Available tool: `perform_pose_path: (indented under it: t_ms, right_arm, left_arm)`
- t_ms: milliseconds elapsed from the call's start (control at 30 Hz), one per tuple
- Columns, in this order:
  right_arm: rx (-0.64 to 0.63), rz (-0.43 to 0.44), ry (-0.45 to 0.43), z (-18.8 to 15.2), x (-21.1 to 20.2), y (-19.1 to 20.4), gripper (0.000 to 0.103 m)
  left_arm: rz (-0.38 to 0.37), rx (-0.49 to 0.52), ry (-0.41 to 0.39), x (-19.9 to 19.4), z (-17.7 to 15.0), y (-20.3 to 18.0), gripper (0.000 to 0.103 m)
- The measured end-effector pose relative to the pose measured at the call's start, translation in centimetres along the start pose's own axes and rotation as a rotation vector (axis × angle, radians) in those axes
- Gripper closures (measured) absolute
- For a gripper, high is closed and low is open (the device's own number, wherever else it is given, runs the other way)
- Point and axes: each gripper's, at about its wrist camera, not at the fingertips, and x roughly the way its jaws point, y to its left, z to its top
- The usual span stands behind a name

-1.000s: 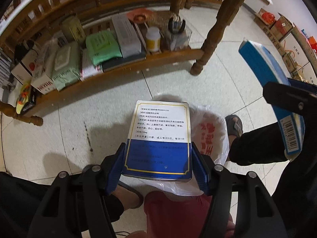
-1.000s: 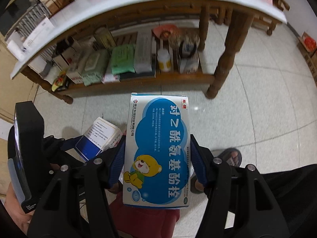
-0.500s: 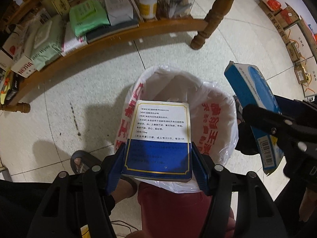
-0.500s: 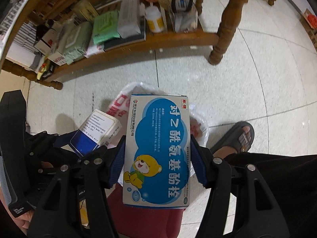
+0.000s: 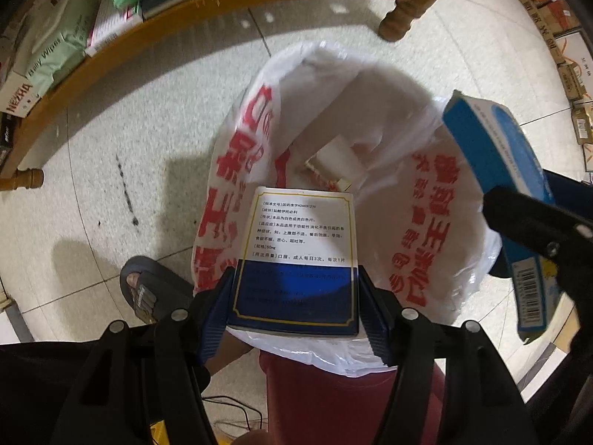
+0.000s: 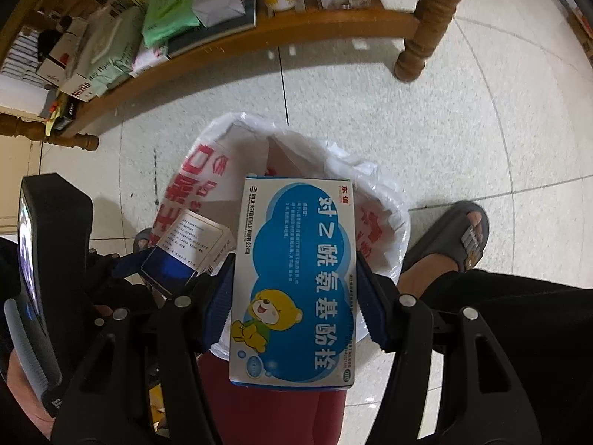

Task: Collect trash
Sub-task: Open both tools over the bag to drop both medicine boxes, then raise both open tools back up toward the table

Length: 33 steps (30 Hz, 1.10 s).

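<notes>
**Two medicine boxes poised over the bin bag**

Left gripper is clamped on the white-and-navy medicine box, blue pads pressing both long sides, jaws about half spread around it. It points straight down, and the box hangs right over the near rim of the white bin bag with red lettering. Over on the other side, the right gripper pinches the blue box with the cartoon bear the same way, pads on both flanks, and that box sits above the bag's mouth too. From the left camera the blue box shows at the bag's right rim; from the right camera the navy box shows at the left rim, so the two are side by side and apart.

Around them: a sandalled foot just right of the bag, another sandal at its left, dark trouser legs at the frame edges. Beyond the bag runs a low wooden shelf on turned legs, loaded with wipes packs, boxes and a yellow-labelled bottle.

Inside the bag, a pale carton lies on the bottom. Below the bag's near rim a red bin wall shows.
</notes>
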Motion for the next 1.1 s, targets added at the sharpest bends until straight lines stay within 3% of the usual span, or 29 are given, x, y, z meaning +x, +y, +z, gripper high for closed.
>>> perform_pose_path:
  t_ms: [267, 300, 333, 400, 1100]
  right_arm:
    - [0.027, -0.013, 0.046, 0.3, 2.1, -0.4, 0.043]
    - [0.028, -0.018, 0.056, 0.3, 2.4, -0.5, 0.042]
    - [0.029, -0.027, 0.064, 0.3, 2.6, -0.6, 0.034]
    - [0.033, -0.042, 0.065, 0.3, 2.8, -0.6, 0.029]
    - [0.046, -0.041, 0.04, 0.4, 2.1, -0.7, 0.027]
  left_arm:
    - [0.009, 0.009, 0.023, 1.1, 0.2, -0.1, 0.04]
    - [0.007, 0.008, 0.024, 1.2, 0.2, -0.1, 0.034]
    - [0.005, 0.008, 0.025, 1.2, 0.2, -0.2, 0.025]
    - [0.002, 0.007, 0.023, 1.2, 0.3, -0.2, 0.017]
    - [0.006, 0.019, 0.003, 0.8, 0.2, -0.4, 0.013]
